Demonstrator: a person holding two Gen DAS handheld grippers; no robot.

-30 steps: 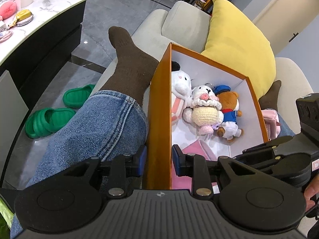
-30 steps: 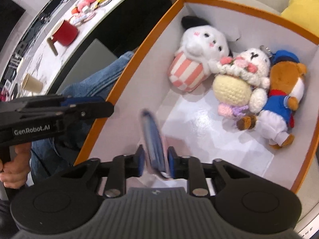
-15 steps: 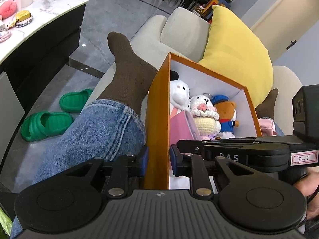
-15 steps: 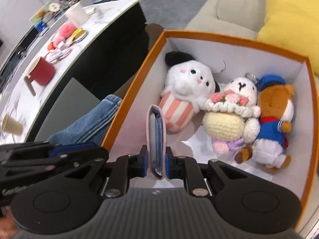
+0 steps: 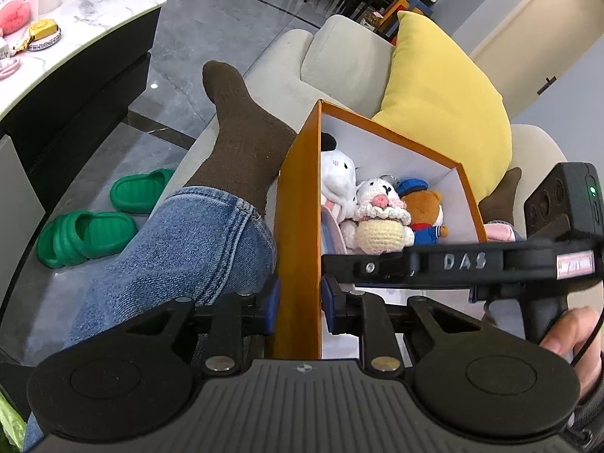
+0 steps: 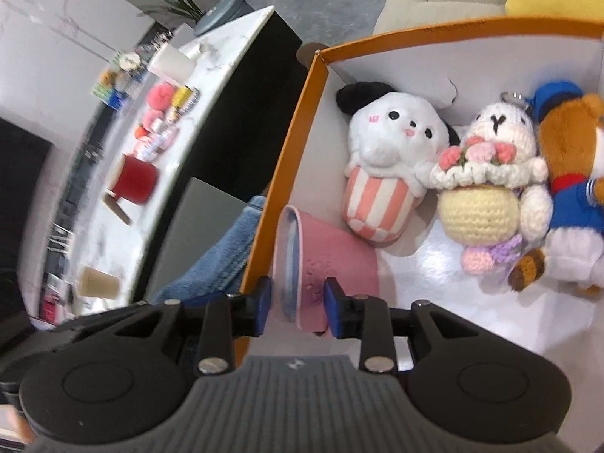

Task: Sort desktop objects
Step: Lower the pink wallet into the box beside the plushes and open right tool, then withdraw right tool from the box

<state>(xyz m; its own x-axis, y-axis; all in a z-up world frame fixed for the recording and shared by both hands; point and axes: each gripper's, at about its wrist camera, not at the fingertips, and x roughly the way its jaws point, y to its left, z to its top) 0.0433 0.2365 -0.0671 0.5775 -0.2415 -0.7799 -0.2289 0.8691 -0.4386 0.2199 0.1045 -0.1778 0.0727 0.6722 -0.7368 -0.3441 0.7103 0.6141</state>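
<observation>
A beige upholstered sofa (image 5: pixel 339 64) with a smooth yellow cushion (image 5: pixel 445 113) carries a person's legs in blue denim (image 5: pixel 181 249) and a ribbed brown sock (image 5: pixel 241 139). Across the floor stands a marble-topped bench (image 6: pixel 211 71) with a red mug (image 6: pixel 134 181) and blurred small items. On the lap sits a rigid orange cardboard box (image 5: pixel 298 226), white inside. The left gripper (image 5: pixel 298 304) is clamped on its left wall, one blue pad on each face. Inside, at the far end, lie three soft toys: a fuzzy white plush dog (image 6: pixel 389 151) in a pink-striped cup, a crocheted cream doll (image 6: pixel 490 185) and a brown bear (image 6: pixel 573 173) in blue. A flat pink wallet (image 6: pixel 321 260) leans against the left wall. The right gripper (image 6: pixel 296 305) straddles it, jaws opening, with a gap showing beside its right pad.
</observation>
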